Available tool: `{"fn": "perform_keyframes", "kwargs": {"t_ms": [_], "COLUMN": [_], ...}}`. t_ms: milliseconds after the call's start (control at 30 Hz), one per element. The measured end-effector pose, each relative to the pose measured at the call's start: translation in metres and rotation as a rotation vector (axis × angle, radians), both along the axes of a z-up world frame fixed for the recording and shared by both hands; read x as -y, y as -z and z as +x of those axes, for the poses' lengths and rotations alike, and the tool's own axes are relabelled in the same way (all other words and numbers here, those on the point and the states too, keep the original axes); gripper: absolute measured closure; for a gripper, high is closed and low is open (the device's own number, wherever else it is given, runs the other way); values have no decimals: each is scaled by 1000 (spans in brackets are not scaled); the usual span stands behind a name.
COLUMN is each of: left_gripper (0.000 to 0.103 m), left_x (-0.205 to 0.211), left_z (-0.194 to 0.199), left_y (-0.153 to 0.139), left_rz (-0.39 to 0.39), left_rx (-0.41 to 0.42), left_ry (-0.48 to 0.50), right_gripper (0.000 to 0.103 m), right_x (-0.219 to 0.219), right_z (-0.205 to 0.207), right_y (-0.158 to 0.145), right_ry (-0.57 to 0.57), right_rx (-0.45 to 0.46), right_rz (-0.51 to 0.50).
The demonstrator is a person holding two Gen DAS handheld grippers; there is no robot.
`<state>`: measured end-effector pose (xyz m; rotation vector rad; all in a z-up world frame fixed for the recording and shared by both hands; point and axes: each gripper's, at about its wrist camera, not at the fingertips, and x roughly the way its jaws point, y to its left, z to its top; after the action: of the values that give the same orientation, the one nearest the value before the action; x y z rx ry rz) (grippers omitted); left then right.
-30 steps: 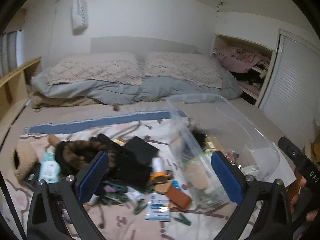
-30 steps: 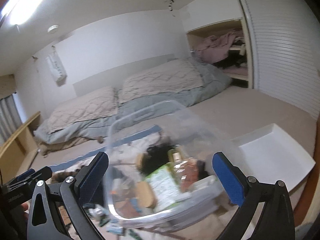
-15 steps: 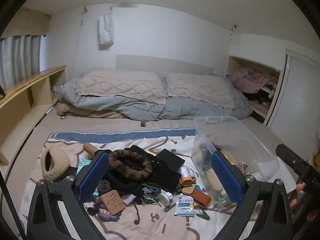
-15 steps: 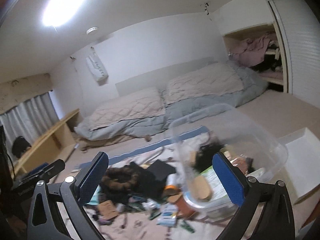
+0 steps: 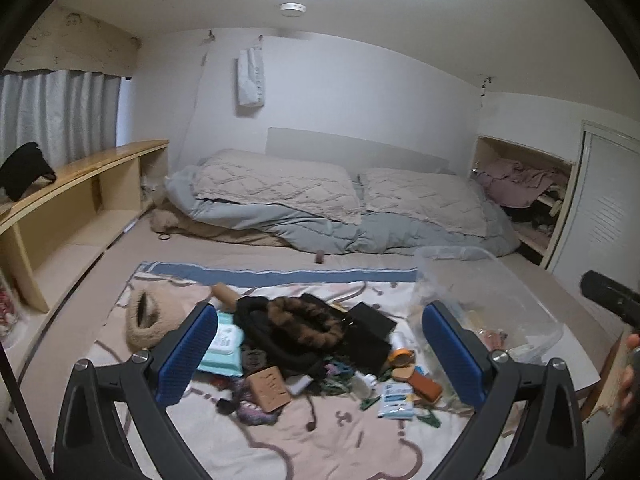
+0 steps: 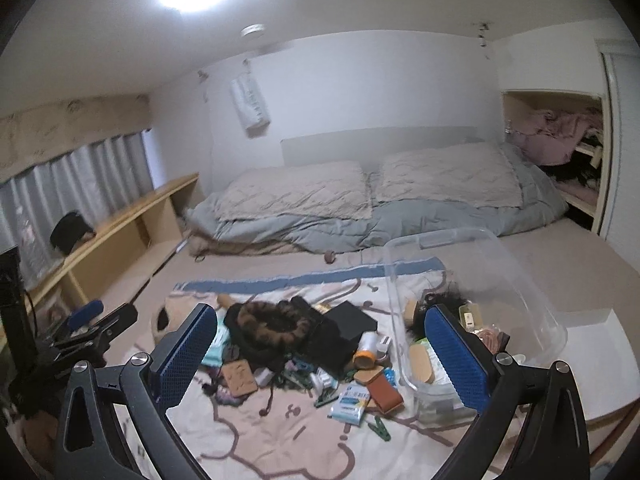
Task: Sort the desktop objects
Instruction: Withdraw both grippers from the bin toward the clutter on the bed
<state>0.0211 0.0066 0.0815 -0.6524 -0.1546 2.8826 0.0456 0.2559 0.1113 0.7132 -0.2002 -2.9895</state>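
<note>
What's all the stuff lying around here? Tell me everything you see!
clear plastic bin: one, see-through, right of the pile, already holding small items
patterned blanket: one, pink with a blue band, spread under the pile
black furry garment: one, black with brown fur, middle of the pile
fluffy hat: one, beige, left edge of the blanket
wipes pack: one, teal, beside the hat
brown pouch: one, orange-brown, near the bin
pillows: two, beige, on the grey duvet
wooden shelf: one, light wood, left wall
left gripper: blue pads, jaws open, empty
right gripper: blue pads, jaws open, empty
</note>
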Motion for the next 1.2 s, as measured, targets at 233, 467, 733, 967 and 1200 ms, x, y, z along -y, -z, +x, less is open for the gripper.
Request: {"fn": "perform_keyframes", "kwargs": {"t_ms": [233, 467, 733, 967, 1200], "left_gripper": [0, 0, 0, 0, 0], "left_x": [24, 67, 117, 146, 162], "left_z": [15, 18, -4, -27, -32], "left_y": [1, -35, -34, 34, 103], "left_rz": [-49, -119, -144, -78, -51], "left_rx": [-14, -76, -49, 5, -3], "left_ry": [-41, -58, -41, -50, -119], "right_gripper": [0, 0, 0, 0, 0], "right_x": [15, 40, 62, 61, 67], "right_z": [9, 3, -11, -30, -39], "right_y": [2, -25, -17, 29, 87], "right_ry": [-42, -100, -96, -99, -83], "right_rx": [-18, -95, -124, -110, -94], "right_rz": [-40, -16, 53, 28, -21]}}
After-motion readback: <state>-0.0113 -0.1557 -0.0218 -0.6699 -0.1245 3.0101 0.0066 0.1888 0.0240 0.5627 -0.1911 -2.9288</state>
